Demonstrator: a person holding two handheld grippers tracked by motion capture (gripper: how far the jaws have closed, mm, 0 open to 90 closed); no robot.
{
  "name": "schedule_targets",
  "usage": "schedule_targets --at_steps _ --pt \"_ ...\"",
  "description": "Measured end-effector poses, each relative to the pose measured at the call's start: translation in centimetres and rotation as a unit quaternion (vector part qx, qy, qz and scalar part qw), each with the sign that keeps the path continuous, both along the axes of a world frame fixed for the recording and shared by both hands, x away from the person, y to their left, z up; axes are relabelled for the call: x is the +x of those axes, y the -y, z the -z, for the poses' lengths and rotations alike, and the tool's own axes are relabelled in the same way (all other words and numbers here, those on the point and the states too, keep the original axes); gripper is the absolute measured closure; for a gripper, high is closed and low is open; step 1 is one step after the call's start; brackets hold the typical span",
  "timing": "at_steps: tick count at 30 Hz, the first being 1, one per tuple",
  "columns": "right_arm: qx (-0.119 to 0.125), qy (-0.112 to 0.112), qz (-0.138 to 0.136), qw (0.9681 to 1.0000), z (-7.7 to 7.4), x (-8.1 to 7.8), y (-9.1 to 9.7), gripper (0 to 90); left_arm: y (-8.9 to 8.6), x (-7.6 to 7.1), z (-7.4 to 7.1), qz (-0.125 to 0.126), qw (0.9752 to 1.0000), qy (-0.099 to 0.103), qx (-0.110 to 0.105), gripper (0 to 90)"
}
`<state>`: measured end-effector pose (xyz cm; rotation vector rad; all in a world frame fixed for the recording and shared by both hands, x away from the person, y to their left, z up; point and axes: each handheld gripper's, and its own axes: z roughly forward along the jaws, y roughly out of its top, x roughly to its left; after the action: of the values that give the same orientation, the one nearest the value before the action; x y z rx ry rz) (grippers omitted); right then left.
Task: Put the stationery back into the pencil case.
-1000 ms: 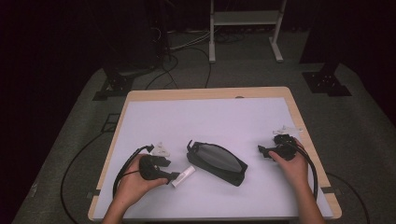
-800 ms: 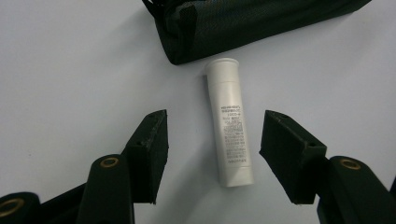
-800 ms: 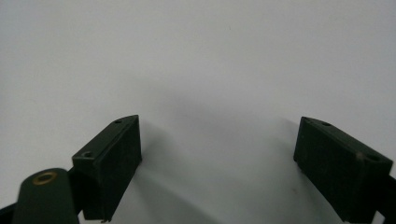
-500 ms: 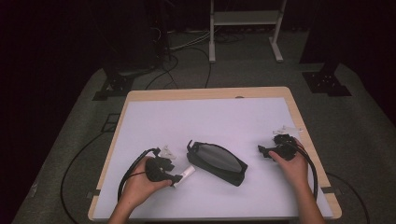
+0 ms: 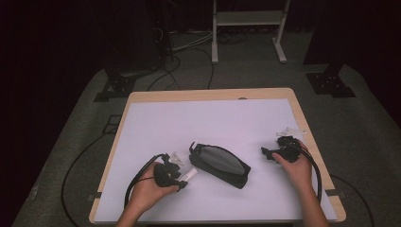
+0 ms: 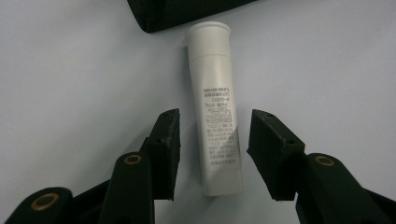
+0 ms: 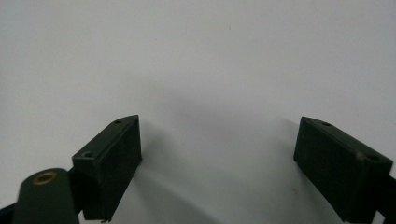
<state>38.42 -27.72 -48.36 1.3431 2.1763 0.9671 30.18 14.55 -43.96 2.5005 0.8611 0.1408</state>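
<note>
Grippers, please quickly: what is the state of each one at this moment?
Left gripper: open, jaws have just been closing around the white tube, pads not yet touching it.
Right gripper: open wide, holding nothing, over the bare table.

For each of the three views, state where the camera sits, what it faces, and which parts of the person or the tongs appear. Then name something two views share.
High view: above the person's side, looking forward and down on the table; both forearms, left tongs, right tongs.
Left gripper view: rides the left tongs, looking down at a white tube between its closing, not yet touching jaws.
Right gripper view: rides the right tongs, facing bare tabletop; open jaws.
Shared: tube and black pouch, high and left views.
</note>
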Motion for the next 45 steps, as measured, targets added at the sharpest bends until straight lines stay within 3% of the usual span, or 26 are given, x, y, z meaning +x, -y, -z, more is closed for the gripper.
schedule_targets --at_steps 8,22,27,36,45 --pt "0.0 0.0 0.0 1.0 0.0 0.0 0.0 13.8 0.4 -0.1 0.6 -0.001 1.0 -0.007 0.007 58.5" --pt "0.0 0.0 0.0 1.0 0.0 0.0 0.0 13.8 0.5 -0.1 0.7 0.0 0.9996 0.008 0.026 70.7" --pt "0.0 0.0 0.0 1.0 0.0 0.0 0.0 13.8 0.5 -0.1 0.7 0.003 0.9996 0.011 0.026 71.2" --pt "0.0 0.001 -0.001 1.0 0.0 0.0 0.0 13.8 0.0 -0.1 0.5 0.008 0.9999 0.005 0.007 71.3" --pt "0.0 0.0 0.0 1.0 0.0 0.0 0.0 13.8 -0.7 -0.7 -1.1 0.01 0.9995 0.019 -0.023 71.3"
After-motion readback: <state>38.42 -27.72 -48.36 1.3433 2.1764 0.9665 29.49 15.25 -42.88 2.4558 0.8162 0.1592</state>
